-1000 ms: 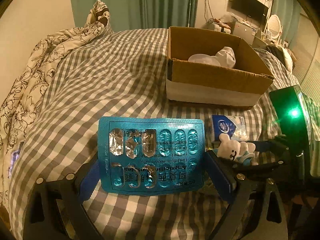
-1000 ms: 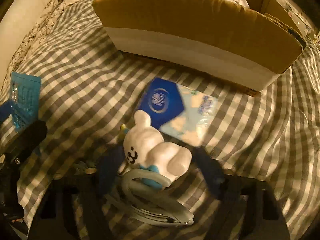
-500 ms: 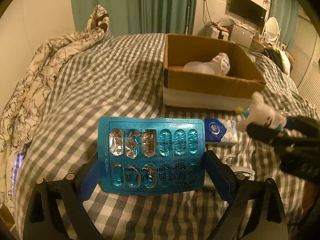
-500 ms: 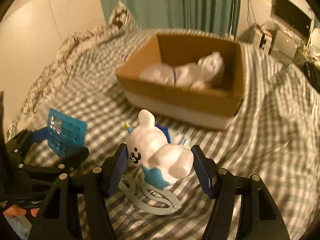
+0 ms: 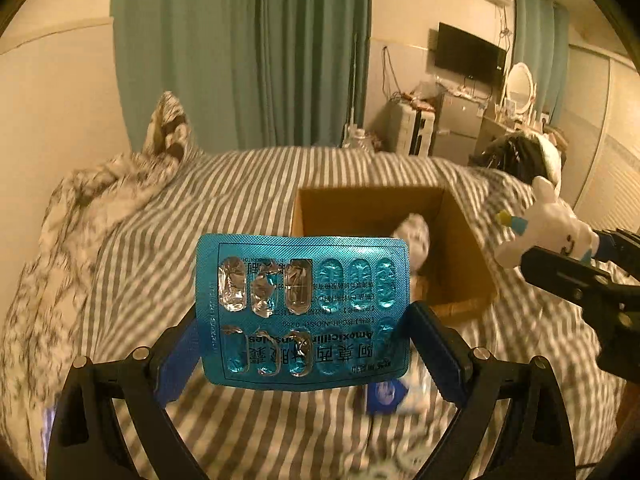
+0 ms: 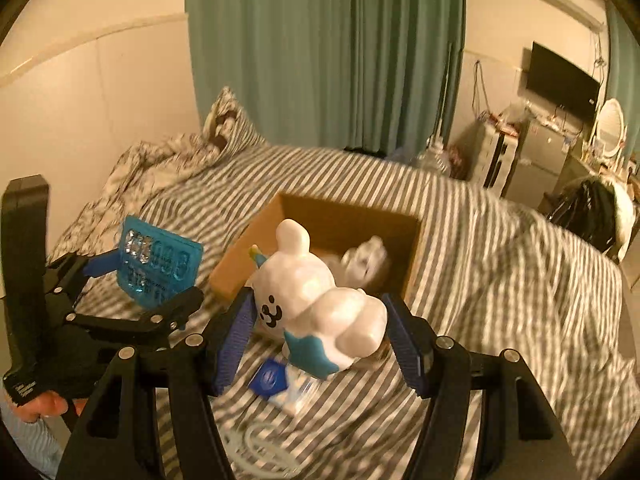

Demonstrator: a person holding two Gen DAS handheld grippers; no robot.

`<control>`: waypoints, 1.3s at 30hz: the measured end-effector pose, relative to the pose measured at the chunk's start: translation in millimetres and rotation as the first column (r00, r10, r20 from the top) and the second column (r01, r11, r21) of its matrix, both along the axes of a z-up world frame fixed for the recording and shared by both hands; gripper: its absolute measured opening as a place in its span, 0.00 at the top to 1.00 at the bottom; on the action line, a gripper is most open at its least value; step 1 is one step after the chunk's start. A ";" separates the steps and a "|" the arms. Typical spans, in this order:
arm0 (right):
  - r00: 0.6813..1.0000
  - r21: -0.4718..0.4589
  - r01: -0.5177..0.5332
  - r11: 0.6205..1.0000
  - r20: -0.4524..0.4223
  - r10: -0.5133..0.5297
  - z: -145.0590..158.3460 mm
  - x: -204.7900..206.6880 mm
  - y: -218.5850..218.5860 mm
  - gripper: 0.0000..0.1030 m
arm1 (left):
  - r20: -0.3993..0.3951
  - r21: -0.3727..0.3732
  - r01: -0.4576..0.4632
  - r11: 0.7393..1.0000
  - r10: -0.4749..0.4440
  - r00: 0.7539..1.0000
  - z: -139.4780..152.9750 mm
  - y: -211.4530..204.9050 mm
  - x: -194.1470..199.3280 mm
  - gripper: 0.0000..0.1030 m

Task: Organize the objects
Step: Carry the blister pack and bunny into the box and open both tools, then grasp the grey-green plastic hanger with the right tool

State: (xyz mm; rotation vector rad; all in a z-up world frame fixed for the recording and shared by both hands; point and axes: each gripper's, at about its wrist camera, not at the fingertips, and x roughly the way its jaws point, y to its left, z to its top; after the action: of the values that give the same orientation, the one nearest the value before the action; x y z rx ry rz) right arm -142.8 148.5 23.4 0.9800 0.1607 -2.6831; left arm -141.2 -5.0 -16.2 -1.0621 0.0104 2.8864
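My left gripper point(image 5: 306, 350) is shut on a blue blister pack of pills point(image 5: 304, 312), held flat-on high above the bed; it also shows in the right wrist view point(image 6: 158, 266). My right gripper point(image 6: 318, 330) is shut on a white bear-like toy figure point(image 6: 316, 300) with blue trim, also raised; the toy shows at the right of the left wrist view point(image 5: 540, 228). An open cardboard box point(image 5: 460, 240) sits on the checked bedspread below and ahead of both grippers, with a white bundled item point(image 6: 362, 260) inside.
A blue-and-white tissue packet point(image 6: 280, 382) lies on the bedspread below the toy, also in the left wrist view point(image 5: 390, 394). A pale ring-shaped item point(image 6: 256, 446) lies near it. A crumpled floral quilt point(image 6: 160, 164) is at the far left. Curtains, a TV and furniture stand behind.
Both grippers have risen well above the bed with their loads. The box now sits lower and farther in both views, and its inside shows.
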 end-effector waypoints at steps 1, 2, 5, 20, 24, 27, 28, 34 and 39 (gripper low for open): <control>1.000 0.001 0.003 1.000 -0.009 -0.003 4.0 -4.8 1.3 0.38 | -0.006 0.000 0.000 1.000 0.000 1.000 3.7 1.3 -10.8 0.05; 1.000 0.002 0.008 1.000 -0.021 -0.008 9.3 -11.8 2.9 0.38 | -0.010 0.002 0.000 1.000 0.000 1.000 6.1 1.9 -19.1 0.05; 0.999 -0.002 0.015 1.000 -0.039 -0.016 16.5 -31.2 6.5 0.38 | -0.017 0.011 0.006 1.000 -0.006 1.000 11.6 6.9 -47.0 0.05; 0.999 -0.079 -0.004 0.997 0.054 0.009 -36.3 -131.9 16.5 0.38 | 0.024 -0.018 0.137 0.990 -0.137 0.990 -35.4 37.6 -127.2 0.03; 0.999 -0.096 0.010 0.995 0.036 -0.006 -36.6 -128.8 27.1 0.25 | 0.016 -0.050 0.133 0.990 -0.132 0.991 -38.7 43.0 -125.8 0.00; 1.000 -0.120 0.021 0.993 0.004 -0.020 -22.4 -120.0 37.4 0.18 | 0.026 -0.043 0.117 0.992 -0.116 0.993 -33.7 44.1 -122.2 0.00; 1.000 -0.123 0.026 0.992 -0.005 -0.026 -17.2 -115.9 39.5 0.18 | 0.029 -0.040 0.108 0.993 -0.107 0.994 -30.2 43.5 -120.8 0.00; 0.997 -0.094 0.023 0.995 -0.067 -0.030 17.7 -77.1 49.4 0.17 | -0.004 -0.042 0.077 0.996 -0.077 0.997 6.3 37.9 -91.3 0.00; 0.993 -0.058 0.022 0.998 -0.111 -0.028 45.2 -36.0 55.3 0.17 | -0.010 -0.049 0.041 0.998 -0.042 0.999 33.9 28.1 -58.1 0.00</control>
State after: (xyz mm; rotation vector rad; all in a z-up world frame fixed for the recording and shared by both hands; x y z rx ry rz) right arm -178.8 203.8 68.6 0.8212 0.0947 -2.7506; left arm -199.4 23.1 17.6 -1.0408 0.1025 2.8691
